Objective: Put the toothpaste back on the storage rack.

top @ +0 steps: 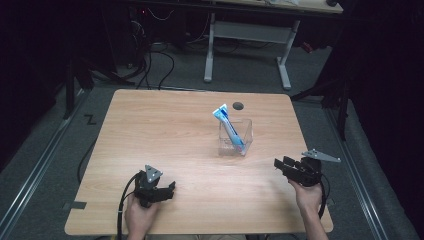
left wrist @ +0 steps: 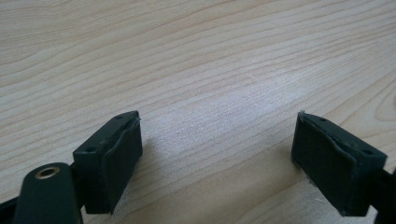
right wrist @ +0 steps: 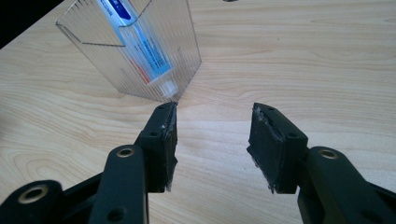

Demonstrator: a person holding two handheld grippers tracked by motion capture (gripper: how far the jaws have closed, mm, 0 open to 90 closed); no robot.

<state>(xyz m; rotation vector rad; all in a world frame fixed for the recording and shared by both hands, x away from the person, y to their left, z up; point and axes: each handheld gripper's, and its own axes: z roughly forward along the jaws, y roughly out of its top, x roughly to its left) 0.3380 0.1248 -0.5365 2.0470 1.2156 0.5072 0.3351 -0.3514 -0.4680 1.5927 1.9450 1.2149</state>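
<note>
High view: a clear plastic container (top: pixel 235 136) stands right of the middle of the wooden table (top: pixel 150 130), with a blue-and-white toothpaste tube (top: pixel 228 126) leaning in it, cap down and flat end sticking out toward the far left. The right gripper view shows fine print along the tube (right wrist: pixel 145 46), too small to read. The left gripper (top: pixel 155 189) sits near the front left edge, the right gripper (top: pixel 285 166) at the near right, close to the container. Both have their jaws spread apart, holding nothing.
</note>
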